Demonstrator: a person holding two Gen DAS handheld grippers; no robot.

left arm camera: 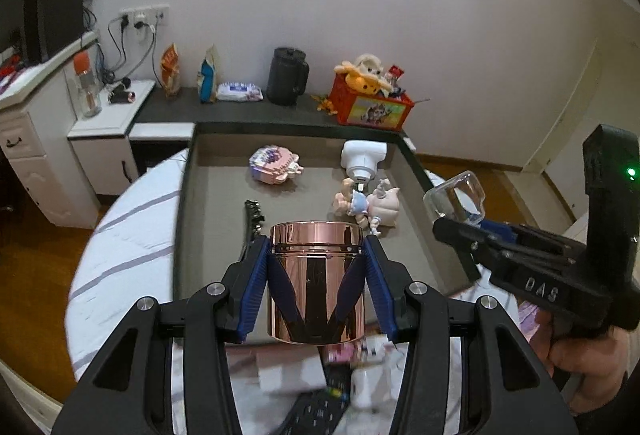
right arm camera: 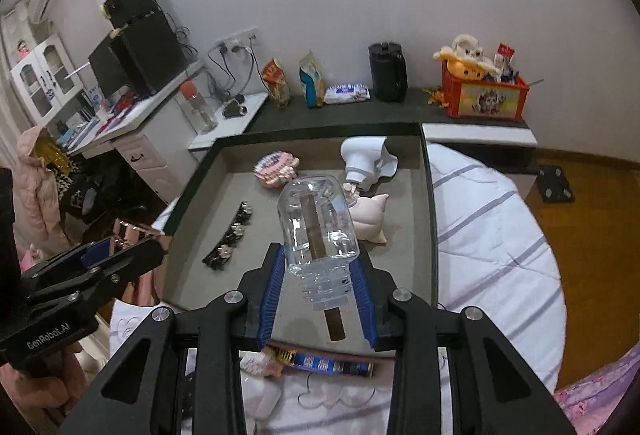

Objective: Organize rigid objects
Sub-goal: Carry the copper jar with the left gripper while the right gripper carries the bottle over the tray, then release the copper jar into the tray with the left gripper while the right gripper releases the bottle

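Note:
My left gripper (left arm camera: pixel 316 251) is shut on a shiny rose-gold canister (left arm camera: pixel 317 279), held upright above the near edge of the grey tray (left arm camera: pixel 208 195). My right gripper (right arm camera: pixel 320 267) is shut on a clear glass bottle (right arm camera: pixel 318 223) with a brown stick inside, held over the tray (right arm camera: pixel 412 235). The right gripper shows at the right of the left wrist view (left arm camera: pixel 460 223), and the left gripper at the left of the right wrist view (right arm camera: pixel 124 251). In the tray lie a pink block toy (left arm camera: pixel 274 165), a white device (left arm camera: pixel 362 159), a doll figure (left arm camera: pixel 366 205) and a black strip (left arm camera: pixel 253 231).
The tray rests on a white striped bed (right arm camera: pixel 492 235). A dark ledge behind holds a black jug (left arm camera: pixel 286 75), snack bags (left arm camera: pixel 208 75) and a red toy box (left arm camera: pixel 372 103). A remote (left arm camera: pixel 316 403) and small items lie on the bed below the grippers. White cabinets (left arm camera: pixel 36 163) stand left.

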